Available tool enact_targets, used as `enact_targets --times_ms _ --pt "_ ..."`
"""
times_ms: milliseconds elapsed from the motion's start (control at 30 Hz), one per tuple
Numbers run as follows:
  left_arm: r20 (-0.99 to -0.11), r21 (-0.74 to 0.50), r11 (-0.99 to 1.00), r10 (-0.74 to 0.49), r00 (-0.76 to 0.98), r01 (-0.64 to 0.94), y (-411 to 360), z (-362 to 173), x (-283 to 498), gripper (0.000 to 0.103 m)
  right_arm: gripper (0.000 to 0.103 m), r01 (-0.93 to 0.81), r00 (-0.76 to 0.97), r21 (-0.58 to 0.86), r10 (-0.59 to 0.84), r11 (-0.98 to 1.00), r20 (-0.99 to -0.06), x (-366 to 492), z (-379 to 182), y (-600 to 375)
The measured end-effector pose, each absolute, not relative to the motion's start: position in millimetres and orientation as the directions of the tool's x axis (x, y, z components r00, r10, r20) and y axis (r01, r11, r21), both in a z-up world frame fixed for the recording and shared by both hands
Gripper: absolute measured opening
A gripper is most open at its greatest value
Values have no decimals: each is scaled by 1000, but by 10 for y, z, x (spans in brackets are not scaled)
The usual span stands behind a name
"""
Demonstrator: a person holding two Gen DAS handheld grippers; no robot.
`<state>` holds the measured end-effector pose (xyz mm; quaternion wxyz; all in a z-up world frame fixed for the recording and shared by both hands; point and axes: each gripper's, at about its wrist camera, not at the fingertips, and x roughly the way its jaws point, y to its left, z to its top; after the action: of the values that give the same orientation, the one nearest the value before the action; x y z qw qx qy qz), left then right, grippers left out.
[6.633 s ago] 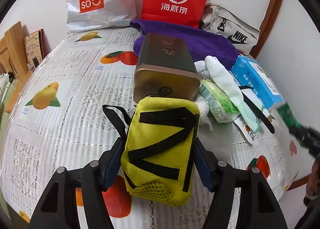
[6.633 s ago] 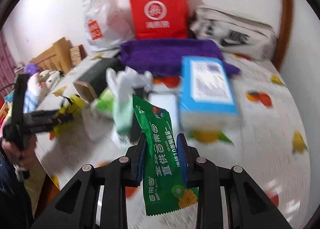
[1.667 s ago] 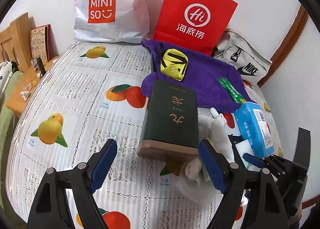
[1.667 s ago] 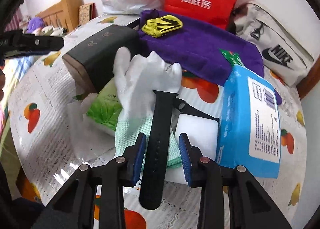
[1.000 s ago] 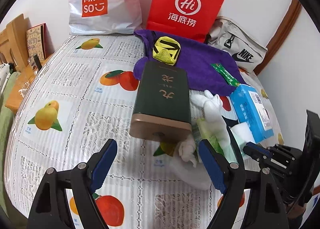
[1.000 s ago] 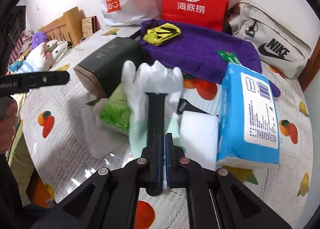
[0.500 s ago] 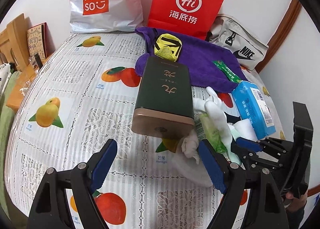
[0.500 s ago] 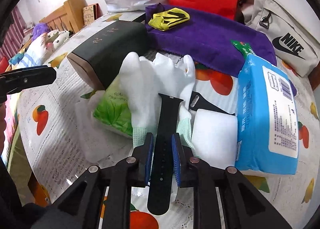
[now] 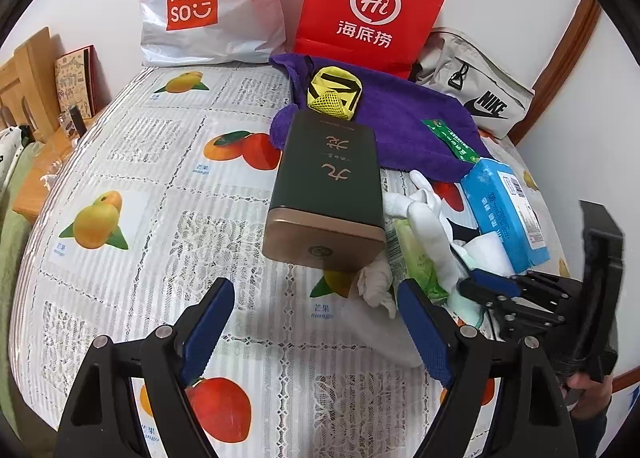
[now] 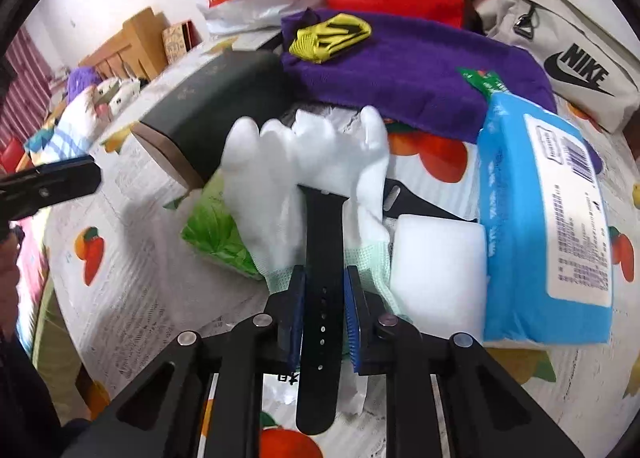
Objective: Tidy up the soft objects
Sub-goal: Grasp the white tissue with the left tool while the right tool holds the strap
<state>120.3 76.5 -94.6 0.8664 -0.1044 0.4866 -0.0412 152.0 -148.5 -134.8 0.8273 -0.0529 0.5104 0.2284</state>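
Observation:
A purple towel [image 9: 400, 126] lies at the back with a yellow pouch [image 9: 334, 96] and a green snack packet [image 9: 450, 140] on it. My left gripper [image 9: 316, 322] is open and empty above the tablecloth, in front of a dark green box [image 9: 326, 182]. My right gripper [image 10: 323, 298] has its jaws on either side of a black watch strap [image 10: 322, 258], touching it or nearly so. The strap lies on a white glove [image 10: 312, 166]. A green tissue pack [image 10: 216, 234], a white sponge [image 10: 436, 270] and a blue wipes pack [image 10: 548, 218] lie around it.
A Miniso bag [image 9: 200, 6], a red paper bag [image 9: 372, 10] and a Nike pouch [image 9: 476, 94] stand along the back wall. The fruit-print tablecloth [image 9: 140, 186] covers the table. A wooden shelf [image 9: 24, 78] stands left of the table.
My right gripper opened slightly around the strap after being pressed shut a second ago, then pushed forward over it. My left gripper moved little and stays open.

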Motion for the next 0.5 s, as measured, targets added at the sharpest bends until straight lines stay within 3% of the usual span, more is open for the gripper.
enact_targets --times_ms 500 --pt "-845 -149 987 -159 510 61 351 -1122 1131 83 18 -382 476 184 364 906 -801 982 -1071 -1944"
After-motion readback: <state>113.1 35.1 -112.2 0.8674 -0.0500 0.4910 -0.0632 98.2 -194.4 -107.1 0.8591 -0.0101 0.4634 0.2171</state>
